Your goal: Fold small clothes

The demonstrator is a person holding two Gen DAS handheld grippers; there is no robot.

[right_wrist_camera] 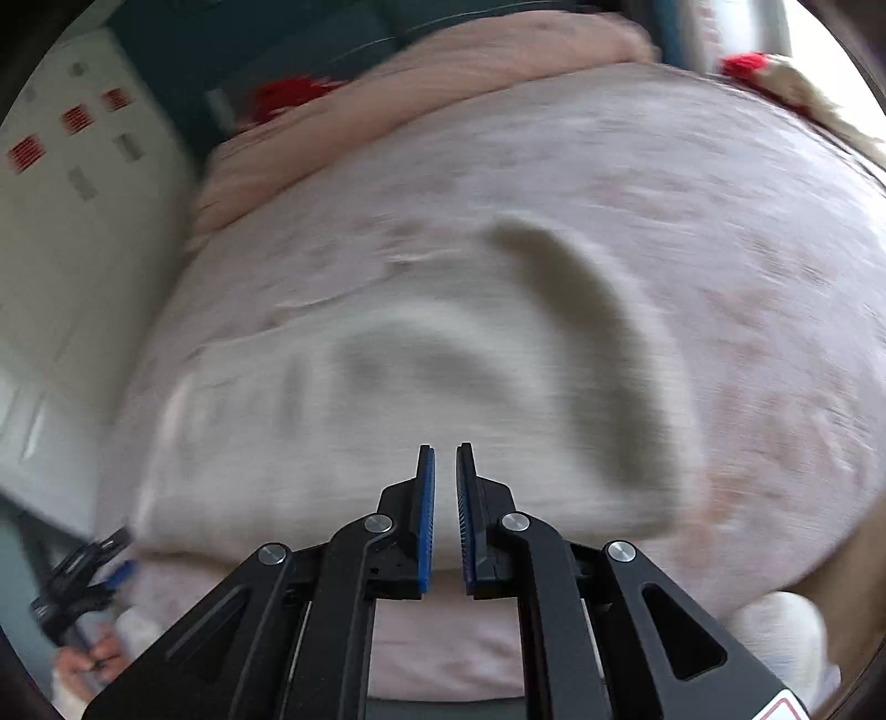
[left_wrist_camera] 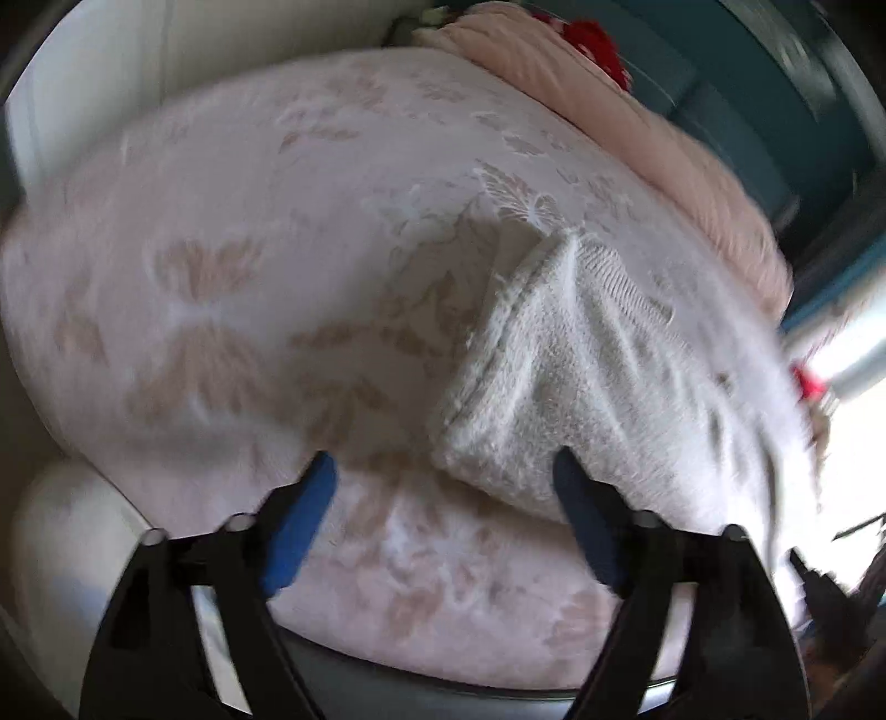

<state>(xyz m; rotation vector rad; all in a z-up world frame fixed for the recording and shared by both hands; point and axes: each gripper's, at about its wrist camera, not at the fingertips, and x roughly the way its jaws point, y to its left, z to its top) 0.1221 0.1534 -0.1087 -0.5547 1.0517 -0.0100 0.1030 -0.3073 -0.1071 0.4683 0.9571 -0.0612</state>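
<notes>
A small white knitted garment (left_wrist_camera: 581,376) lies on a pale pink bedspread with butterfly patterns (left_wrist_camera: 249,249). My left gripper (left_wrist_camera: 443,476) is open; its right fingertip (left_wrist_camera: 570,476) touches the garment's near corner, and the left fingertip is over bare bedspread. In the right wrist view the same white garment (right_wrist_camera: 343,432) lies blurred, with a raised fold casting a curved shadow. My right gripper (right_wrist_camera: 446,459) is nearly shut just above the garment with nothing visible between its jaws. The left gripper shows at the garment's left edge (right_wrist_camera: 105,559).
A pink folded blanket (left_wrist_camera: 637,127) lies along the bed's far side, with something red (left_wrist_camera: 598,44) beyond it. A white wall or cupboard (right_wrist_camera: 72,232) stands left of the bed. A red object (right_wrist_camera: 745,63) sits by the bright window.
</notes>
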